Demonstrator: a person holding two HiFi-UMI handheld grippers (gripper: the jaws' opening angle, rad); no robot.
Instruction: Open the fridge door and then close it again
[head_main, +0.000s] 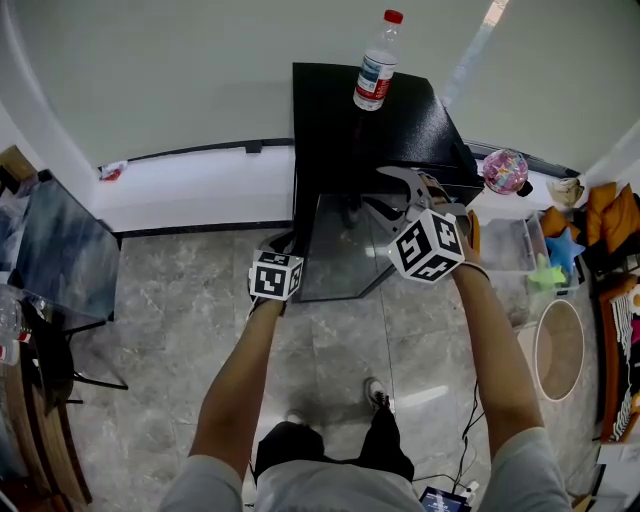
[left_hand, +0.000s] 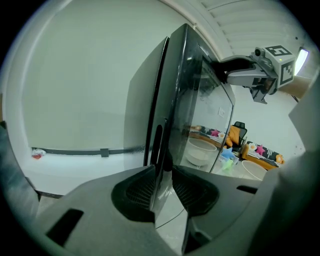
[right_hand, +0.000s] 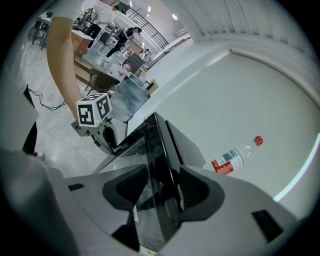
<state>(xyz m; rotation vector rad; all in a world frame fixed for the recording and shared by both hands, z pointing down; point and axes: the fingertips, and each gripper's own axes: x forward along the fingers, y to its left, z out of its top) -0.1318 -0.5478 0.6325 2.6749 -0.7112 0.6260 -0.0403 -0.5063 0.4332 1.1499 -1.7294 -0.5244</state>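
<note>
While one bottle (head_main: 375, 62) tops one fridge (head_main: 400, 130) | left gripper (left_hand: 162, 189), right gripper (right_hand: 161, 192): fingers (left_hand: 134, 192) clamped on its door (head_main: 340, 250)

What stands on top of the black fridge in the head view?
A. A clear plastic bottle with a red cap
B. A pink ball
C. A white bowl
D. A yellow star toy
A: the bottle, with its red cap and red label, stands upright on the flat black top of the fridge, near its back edge by the wall.
</note>
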